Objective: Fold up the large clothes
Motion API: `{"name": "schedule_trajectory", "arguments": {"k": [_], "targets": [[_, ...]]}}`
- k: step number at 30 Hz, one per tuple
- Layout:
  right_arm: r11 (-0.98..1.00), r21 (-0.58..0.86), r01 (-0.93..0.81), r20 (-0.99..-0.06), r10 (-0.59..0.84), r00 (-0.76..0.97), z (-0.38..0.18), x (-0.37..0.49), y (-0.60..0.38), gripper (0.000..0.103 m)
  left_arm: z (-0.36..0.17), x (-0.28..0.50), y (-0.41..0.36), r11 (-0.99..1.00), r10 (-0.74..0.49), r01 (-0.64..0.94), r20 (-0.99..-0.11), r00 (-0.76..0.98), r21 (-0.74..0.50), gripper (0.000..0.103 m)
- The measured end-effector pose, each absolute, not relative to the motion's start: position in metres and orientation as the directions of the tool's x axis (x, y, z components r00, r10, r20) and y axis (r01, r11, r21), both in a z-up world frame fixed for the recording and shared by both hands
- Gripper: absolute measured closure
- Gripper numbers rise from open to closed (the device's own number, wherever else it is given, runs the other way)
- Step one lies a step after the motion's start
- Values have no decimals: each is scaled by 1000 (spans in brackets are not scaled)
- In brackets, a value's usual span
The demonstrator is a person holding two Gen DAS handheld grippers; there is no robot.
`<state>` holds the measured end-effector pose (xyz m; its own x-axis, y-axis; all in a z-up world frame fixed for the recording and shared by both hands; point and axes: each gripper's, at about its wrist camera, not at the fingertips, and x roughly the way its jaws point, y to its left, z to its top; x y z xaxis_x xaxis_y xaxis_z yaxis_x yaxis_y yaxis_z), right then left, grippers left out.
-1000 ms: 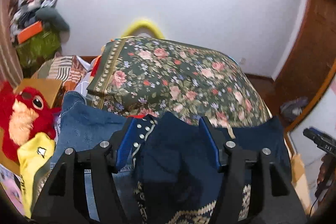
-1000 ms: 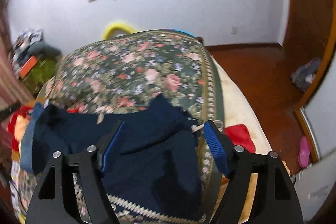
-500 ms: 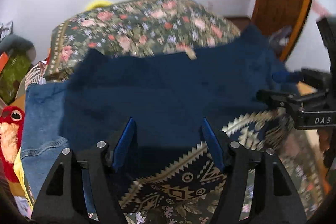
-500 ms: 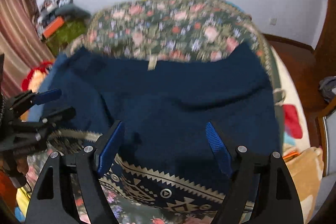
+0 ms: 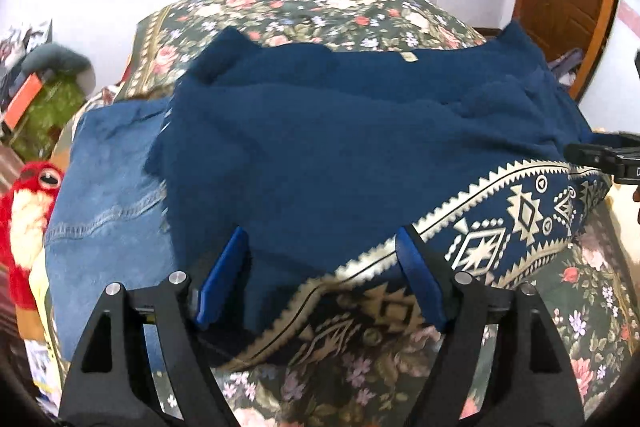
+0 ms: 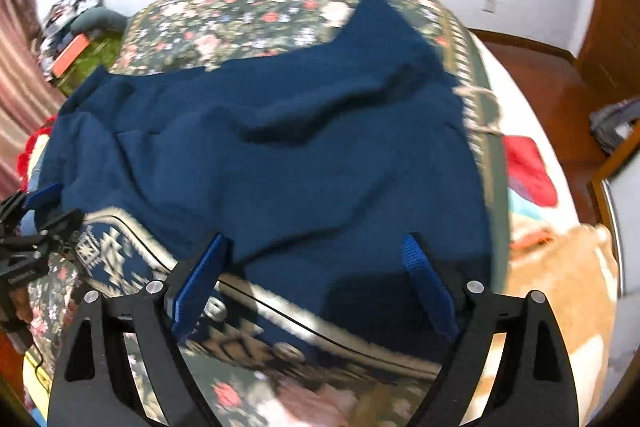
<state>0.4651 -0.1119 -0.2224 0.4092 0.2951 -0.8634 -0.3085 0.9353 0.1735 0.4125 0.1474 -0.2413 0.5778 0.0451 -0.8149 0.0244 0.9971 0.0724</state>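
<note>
**Inspector:** Left gripper (image 5: 320, 267): jaws stand wide and have just been opening further. The dark blue garment (image 5: 340, 139) lies under and between the blue pads, but the pads do not press on it. Nothing is held.

**Clerk:** And the right gripper (image 6: 316, 267)?

**Inspector:** Same finding. Jaws wide, just been opening, cloth beneath them, no grip. It also shows at the right edge of the left wrist view.

**Clerk:** Position of the garment?

**Inspector:** Spread across the bed's floral cover (image 5: 320, 3), plain blue side up. Its near hem is turned over, showing a band of cream geometric pattern (image 5: 520, 215). A small label (image 5: 409, 57) sits at the far edge.

**Clerk:** Anything adjacent?

**Inspector:** A denim piece (image 5: 108, 195) lies to the left, partly under the blue garment. A red plush toy (image 5: 28, 211) sits beyond it at the bed's left side. On the right side of the bed, a red item (image 6: 528, 171) rests on a pale sheet. The right wrist view is blurred toward the bottom.
</note>
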Motion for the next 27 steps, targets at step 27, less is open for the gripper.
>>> {"name": "schedule_trajectory", "arguments": {"k": [27], "targets": [[935,243,-260,-812,342,473,-151,397,-121,15,-204,301,257,831,-143,-298,-699,701,-470,26]]}}
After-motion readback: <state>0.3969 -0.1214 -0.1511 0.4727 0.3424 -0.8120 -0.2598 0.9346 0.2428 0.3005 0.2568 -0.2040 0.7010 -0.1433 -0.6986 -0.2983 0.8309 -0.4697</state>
